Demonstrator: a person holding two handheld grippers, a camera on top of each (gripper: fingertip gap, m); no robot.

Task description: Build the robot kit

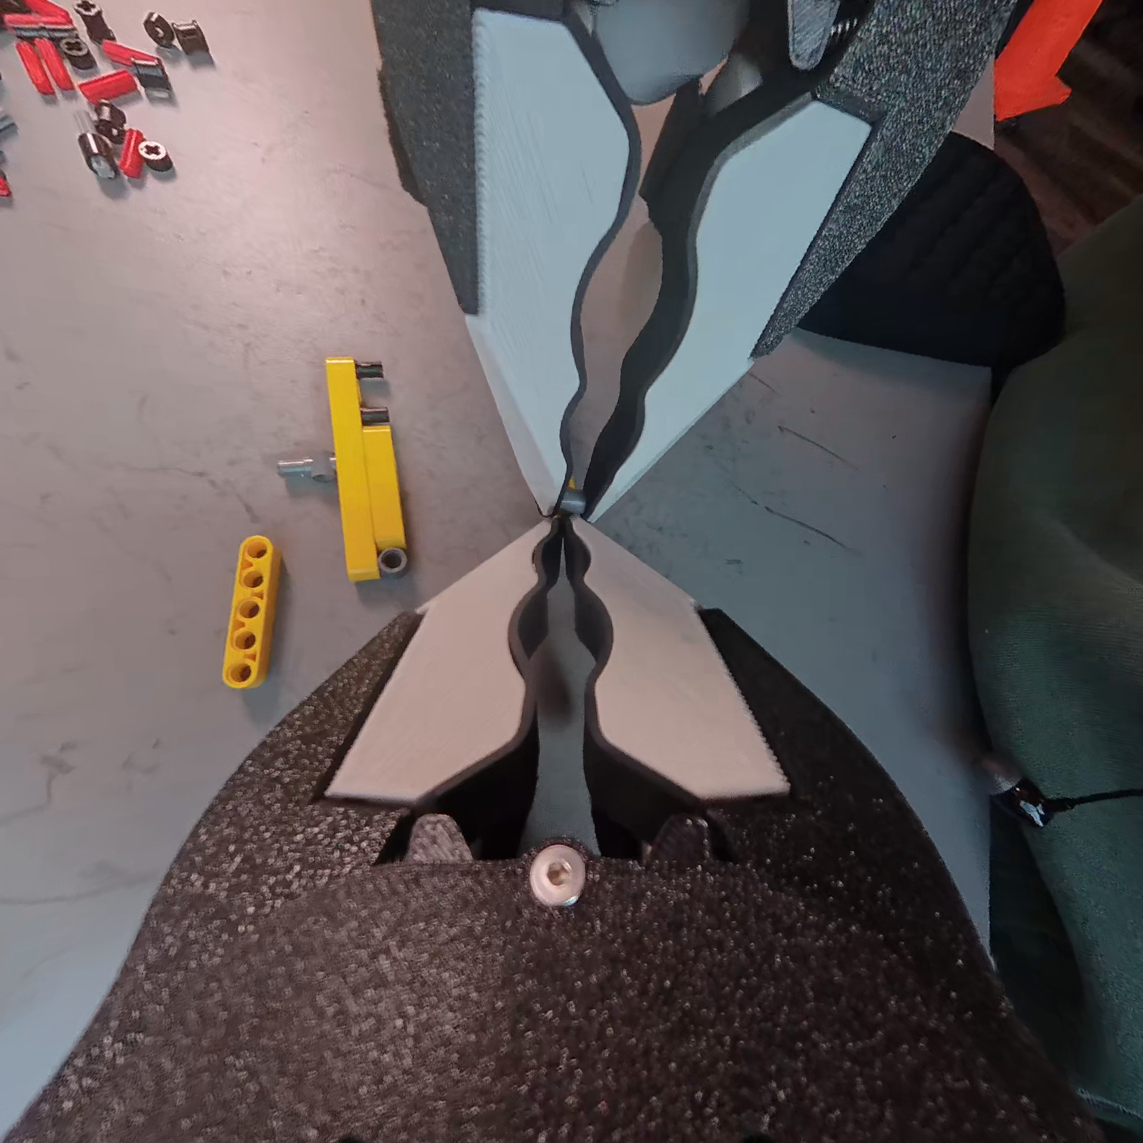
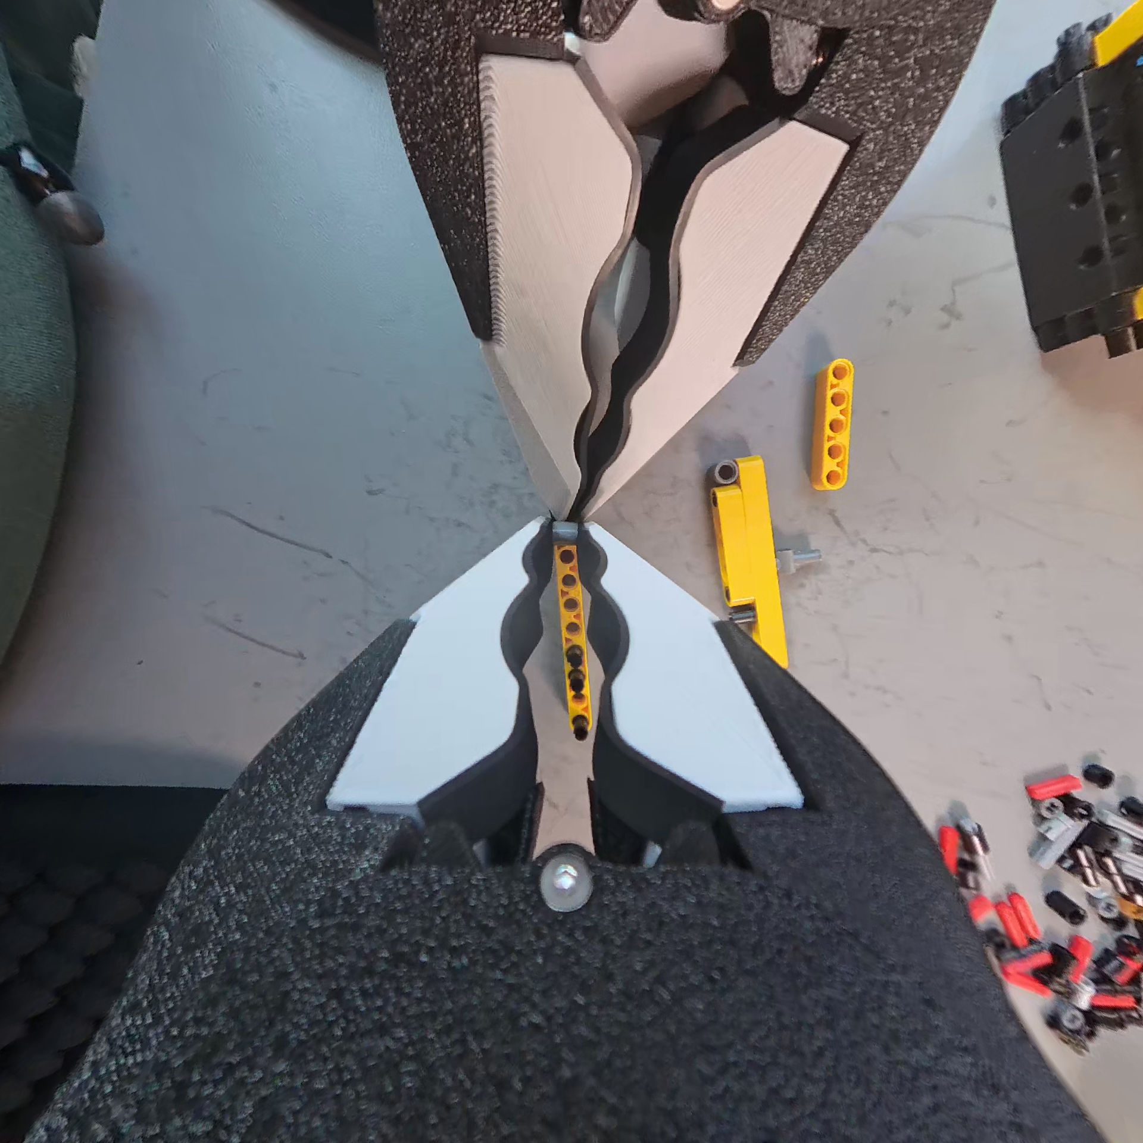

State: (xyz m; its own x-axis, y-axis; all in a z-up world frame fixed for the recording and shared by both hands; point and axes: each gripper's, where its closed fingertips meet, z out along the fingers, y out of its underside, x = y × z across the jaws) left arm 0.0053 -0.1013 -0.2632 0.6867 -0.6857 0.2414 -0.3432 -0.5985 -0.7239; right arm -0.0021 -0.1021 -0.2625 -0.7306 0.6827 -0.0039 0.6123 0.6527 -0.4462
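Above the scuffed grey tabletop (image 2: 260, 383), the right gripper (image 2: 566, 532) clenched a long yellow holed plastic beam (image 2: 572, 637) by its small grey end connector (image 2: 564, 529), nose to nose with the left gripper (image 1: 560, 526), whose tips pinched shut against that connector, seemingly bracing it.

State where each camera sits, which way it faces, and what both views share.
Left wrist view: on the left gripper, looking along its fingers over the grey table; right gripper meets it tip to tip; green clothing at right.
Right wrist view: on the right gripper, facing the opposite way; it grips a long yellow beam.
Shared: both grippers, five-hole yellow beam.
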